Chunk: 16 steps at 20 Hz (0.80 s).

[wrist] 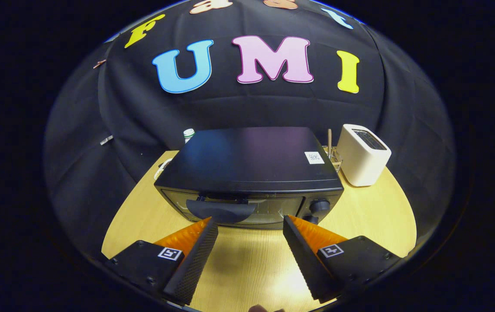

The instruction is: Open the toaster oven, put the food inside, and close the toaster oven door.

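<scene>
A black toaster oven (pixel 249 167) stands on the light wooden table (pixel 373 212), its glass door shut and its curved handle (pixel 220 210) at the top of the door. Two knobs (pixel 319 205) sit on the right of its front. My gripper (pixel 250 224) is open, with nothing between its fingers. The fingertips hover just in front of the door, the left one just below the handle. I see no food from here.
A white slot toaster (pixel 363 154) stands right of the oven, with a wooden stick in a clear holder (pixel 330 149) beside it. A small white bottle (pixel 189 134) and a plate edge (pixel 162 168) peek out behind the oven's left side.
</scene>
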Motion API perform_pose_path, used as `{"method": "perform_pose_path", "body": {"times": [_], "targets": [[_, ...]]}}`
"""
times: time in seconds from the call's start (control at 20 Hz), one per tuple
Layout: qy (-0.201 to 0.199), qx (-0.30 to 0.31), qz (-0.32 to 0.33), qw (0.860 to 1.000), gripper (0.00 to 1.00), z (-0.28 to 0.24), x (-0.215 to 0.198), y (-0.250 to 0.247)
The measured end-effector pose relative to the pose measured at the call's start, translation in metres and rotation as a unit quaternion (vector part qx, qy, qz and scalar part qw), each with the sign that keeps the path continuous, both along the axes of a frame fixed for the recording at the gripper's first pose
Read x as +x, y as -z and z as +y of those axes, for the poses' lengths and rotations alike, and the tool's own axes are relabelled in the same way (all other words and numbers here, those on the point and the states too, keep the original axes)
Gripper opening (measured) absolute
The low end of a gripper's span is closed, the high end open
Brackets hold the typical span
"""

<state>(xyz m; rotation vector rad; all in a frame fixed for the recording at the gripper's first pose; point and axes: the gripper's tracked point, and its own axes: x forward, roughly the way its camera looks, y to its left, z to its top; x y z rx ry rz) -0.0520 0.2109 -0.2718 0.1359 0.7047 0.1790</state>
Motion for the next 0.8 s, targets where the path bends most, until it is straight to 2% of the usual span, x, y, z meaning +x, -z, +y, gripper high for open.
{"method": "perform_pose_path", "body": {"times": [0.35, 0.8], "targets": [[0.021, 0.016, -0.065, 0.998, 0.98, -0.045, 0.006, -0.063], [0.056, 0.037, -0.165, 0.984, 0.98, -0.125, 0.020, -0.168]]}}
